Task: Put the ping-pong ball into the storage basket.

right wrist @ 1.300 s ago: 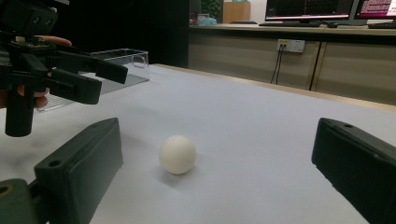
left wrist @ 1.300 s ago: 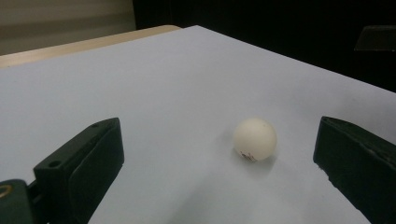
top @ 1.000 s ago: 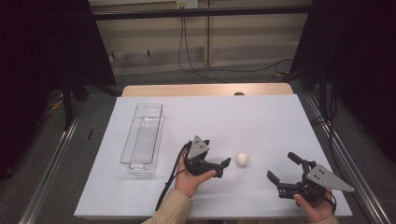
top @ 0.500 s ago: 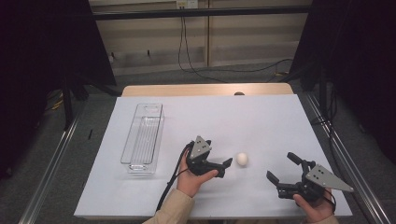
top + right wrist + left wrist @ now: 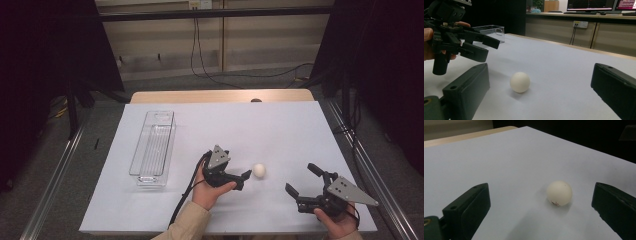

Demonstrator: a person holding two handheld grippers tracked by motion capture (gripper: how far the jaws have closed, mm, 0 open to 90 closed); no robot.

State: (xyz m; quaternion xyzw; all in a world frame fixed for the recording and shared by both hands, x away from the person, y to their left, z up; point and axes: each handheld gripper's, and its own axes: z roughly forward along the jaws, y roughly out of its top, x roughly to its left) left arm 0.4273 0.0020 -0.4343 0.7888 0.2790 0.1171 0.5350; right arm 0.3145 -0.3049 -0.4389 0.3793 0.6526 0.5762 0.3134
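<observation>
Mostly white table [image 5: 280, 125] (dark surroundings)

Black hand-held gripper [image 5: 244, 176] in each hand — grey triangular top plates, trailing black cable, tan sleeve [image 5: 187, 226]

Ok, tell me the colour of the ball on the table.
The ball is creamy white with small reddish marks near its base, clearest in the left gripper view.

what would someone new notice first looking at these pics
Most likely the small white ball alone on the white table, just in front of the open left gripper. The right gripper, also open, hangs near the table's front right corner. A clear empty bin sits off to the left.
</observation>
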